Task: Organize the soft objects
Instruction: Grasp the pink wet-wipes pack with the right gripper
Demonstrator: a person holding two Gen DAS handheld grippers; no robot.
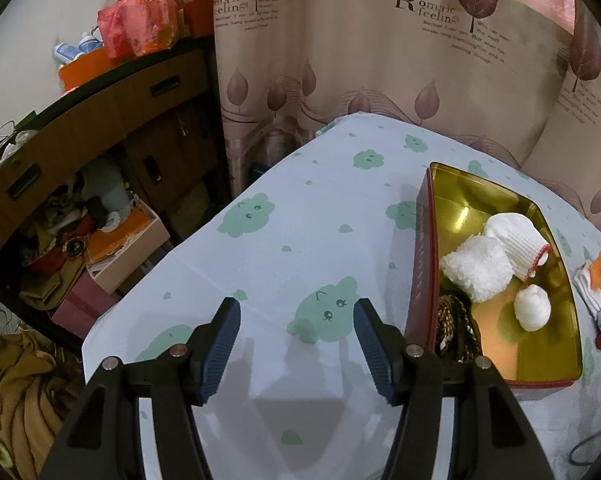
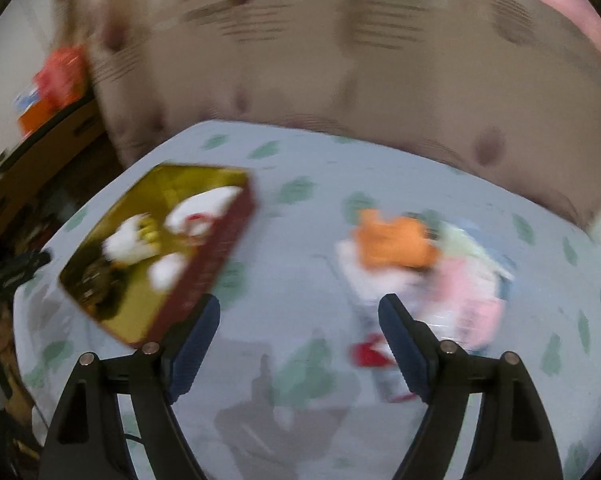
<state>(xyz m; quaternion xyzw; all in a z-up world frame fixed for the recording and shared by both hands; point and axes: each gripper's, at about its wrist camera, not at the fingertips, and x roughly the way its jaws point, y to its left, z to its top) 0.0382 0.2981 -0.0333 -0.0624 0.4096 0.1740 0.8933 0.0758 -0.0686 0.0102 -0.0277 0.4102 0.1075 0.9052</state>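
A red tin box with a gold inside (image 1: pixel 460 196) stands on the table at the right of the left wrist view. In it lie a fluffy white roll (image 1: pixel 476 266), a white ribbed sock with red trim (image 1: pixel 516 242), a small white ball (image 1: pixel 533 307) and a brown patterned item (image 1: pixel 458 326). My left gripper (image 1: pixel 296 308) is open and empty above the cloth, left of the box. The right wrist view is blurred: my right gripper (image 2: pixel 300 308) is open and empty, between the box (image 2: pixel 220 248) and a pile of soft items with an orange piece (image 2: pixel 396 240) and a pink one (image 2: pixel 470 296).
The table has a pale blue cloth with green cloud faces (image 1: pixel 300 208). A leaf-print curtain (image 1: pixel 380 60) hangs behind it. A cluttered wooden shelf unit (image 1: pixel 80 152) and open boxes stand at the left. A small red item (image 2: pixel 366 354) lies near my right gripper.
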